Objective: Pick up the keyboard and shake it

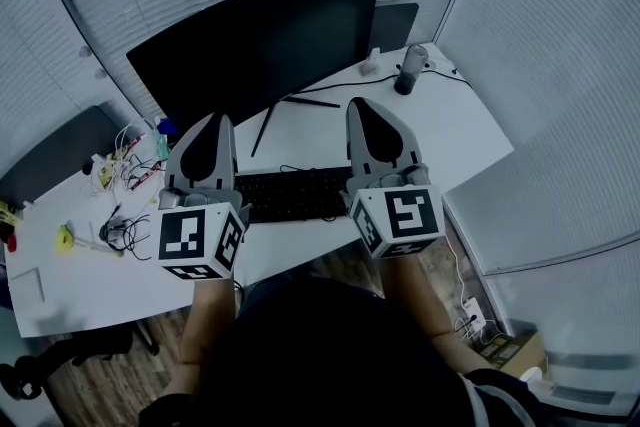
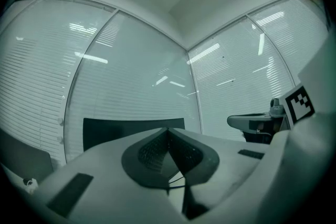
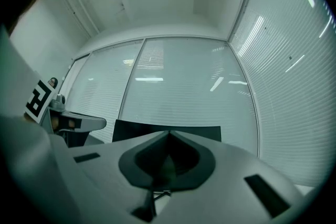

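Seemingly before the pick-up: the keyboard (image 1: 295,194) lies at 6 o'clock of the monitor (image 1: 265,40). The left gripper (image 1: 213,121) and right gripper (image 1: 359,105) (both pressed together, empty) hover over its ends. Next they must spread and descend.

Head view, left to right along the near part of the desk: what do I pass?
yellow object → tangle of cables → left gripper → keyboard → right gripper

Bare desk (image 1: 465,130) lies right of the keyboard (image 1: 295,195); the monitor (image 1: 260,40) blocks the far side, tangled cables (image 1: 125,173) crowd the left.
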